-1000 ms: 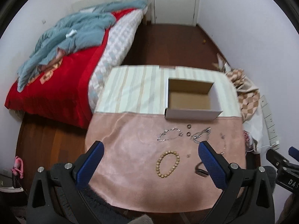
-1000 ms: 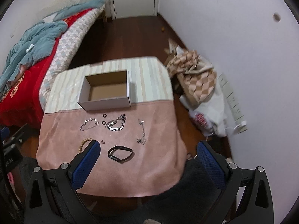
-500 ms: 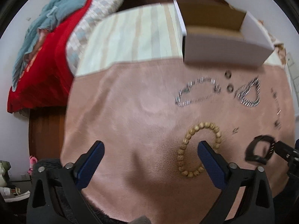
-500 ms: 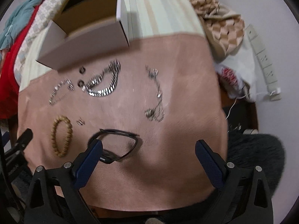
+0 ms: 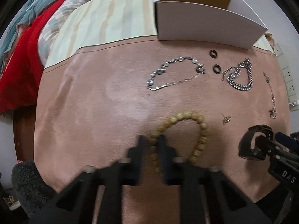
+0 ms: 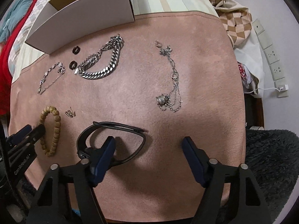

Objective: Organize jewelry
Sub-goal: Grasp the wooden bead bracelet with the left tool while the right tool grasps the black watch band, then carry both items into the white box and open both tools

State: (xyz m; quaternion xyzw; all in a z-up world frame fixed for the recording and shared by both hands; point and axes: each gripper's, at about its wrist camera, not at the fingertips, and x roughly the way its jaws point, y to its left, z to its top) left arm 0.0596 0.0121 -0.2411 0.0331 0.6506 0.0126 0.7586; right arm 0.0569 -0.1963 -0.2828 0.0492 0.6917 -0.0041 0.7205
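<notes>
- Wooden bead bracelet [image 5: 188,130]: round tan beads in a loop, on the pink suede-like cloth [image 5: 93,112] near its front edge, left of centre.
- Left gripper [image 5: 151,141]: jaws just closed, pinching the bracelet's left strand.
- Right gripper [image 6: 148,145]: jaws have just been closing but stand spread. Its left finger sits inside the black band [image 6: 112,140], a thin smooth loop; the band's right side lies between the fingers, unpinched.
- Right wrist view alone shows the fine pendant chain [image 6: 171,82] clearly.
- Left wrist view shows more of the white cardboard box [image 5: 205,26] at the cloth's rear edge.
</notes>
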